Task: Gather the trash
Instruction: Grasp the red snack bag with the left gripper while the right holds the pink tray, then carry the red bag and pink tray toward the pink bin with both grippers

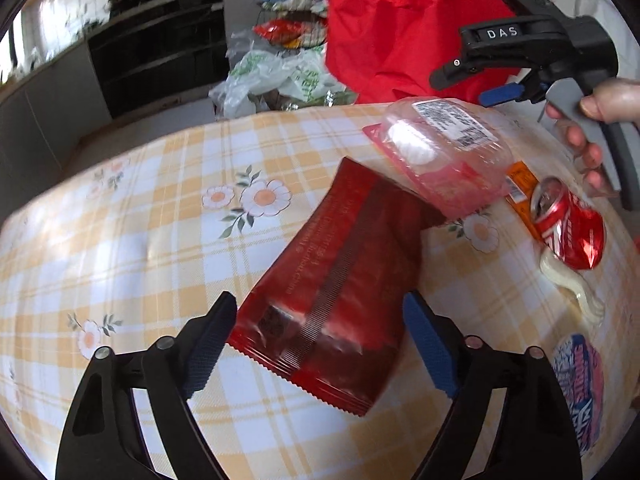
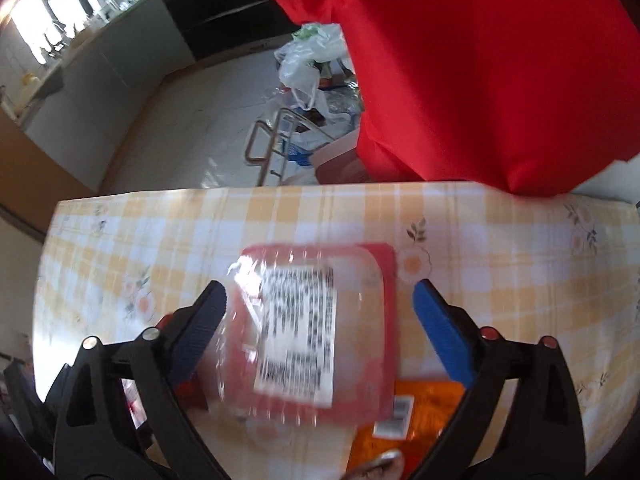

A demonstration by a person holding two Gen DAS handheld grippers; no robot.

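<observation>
- While our left gripper (image 1: 320, 340) hangs released astride the dark red wrapper (image 1: 332, 284), nothing is pinched.
- Our right gripper (image 2: 320, 320) gapes around the clear tray (image 2: 308, 328), unclenched.

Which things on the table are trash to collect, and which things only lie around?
Trash to collect:
- dark red wrapper
- clear plastic tray
- crushed red can
- orange packet
- blue and white wrapper

Only lying around:
- checked tablecloth
- plastic bags on the floor
- red cloth
</observation>
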